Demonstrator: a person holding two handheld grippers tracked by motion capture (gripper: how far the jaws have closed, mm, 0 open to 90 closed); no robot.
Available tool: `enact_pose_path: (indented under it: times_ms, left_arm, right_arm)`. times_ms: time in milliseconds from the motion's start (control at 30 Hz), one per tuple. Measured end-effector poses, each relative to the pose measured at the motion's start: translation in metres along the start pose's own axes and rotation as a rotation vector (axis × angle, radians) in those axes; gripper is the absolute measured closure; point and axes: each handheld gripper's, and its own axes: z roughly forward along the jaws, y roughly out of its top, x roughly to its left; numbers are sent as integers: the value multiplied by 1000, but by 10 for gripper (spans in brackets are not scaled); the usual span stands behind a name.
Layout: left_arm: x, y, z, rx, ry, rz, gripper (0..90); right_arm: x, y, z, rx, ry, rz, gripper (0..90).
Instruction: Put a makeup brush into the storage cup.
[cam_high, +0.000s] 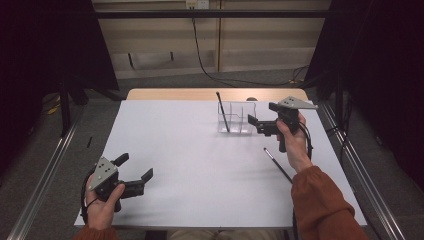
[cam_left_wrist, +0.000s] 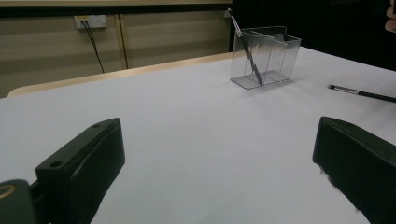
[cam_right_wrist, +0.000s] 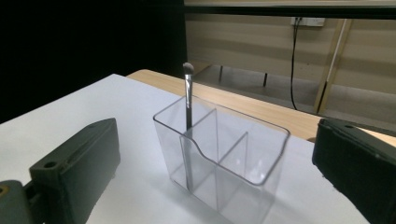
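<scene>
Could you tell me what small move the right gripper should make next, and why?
Probably swing the right gripper back toward the person and down to the second makeup brush lying flat on the table. Its jaws stand open and empty beside the clear organiser, where one brush already stands upright in a compartment, so the loose one seems next.

White table (cam_high: 190, 150), wooden strip along far edge. On it: clear organizer (cam_high: 237, 119) near the far side; black brush (cam_high: 278, 165) lying flat, right of centre.
</scene>
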Motion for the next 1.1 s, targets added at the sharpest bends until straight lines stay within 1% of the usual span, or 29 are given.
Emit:
enact_pose_path:
  times_ms: [233, 367, 433, 467, 500, 533, 600, 667, 800, 967, 1067, 1100]
  left_arm:
    - [1, 0, -1, 4, -1, 8, 21]
    - [1, 0, -2, -4, 1, -6, 21]
    - [2, 0, -2, -4, 1, -6, 21]
    - [3, 0, -2, -5, -6, -14, 20]
    - [3, 0, -3, -7, -5, -15, 20]
    - [3, 0, -3, -5, -1, -9, 20]
    - [4, 0, -3, -10, 3, -13, 20]
    - [5, 0, -4, -9, 7, -7, 19]
    - [4, 0, -4, -12, 5, -8, 19]
    - [5, 0, -5, -11, 10, 2, 19]
    - [5, 0, -6, -11, 9, 4, 19]
    - [5, -1, -6, -12, 10, 1, 19]
  right_arm:
    - [-3, -13, -21, -1, -11, -5, 6]
    - [-3, -18, -33, -10, -17, -12, 11]
    - [-3, -19, -38, -8, -15, -10, 11]
    - [-3, -20, -41, -8, -13, -21, 11]
    - [-2, -20, -43, -7, -17, -23, 13]
    - [-1, -20, -45, -7, -13, -28, 15]
    - [0, -22, -50, -18, -9, -37, 22]
    - [2, -25, -53, -14, -6, -41, 23]
    - [3, -33, -62, -6, -10, -35, 25]
    - [4, -42, -75, 0, -17, -34, 27]
    - [5, -48, -84, -8, -20, -21, 29]
    - [6, -50, -86, -6, -20, -24, 29]
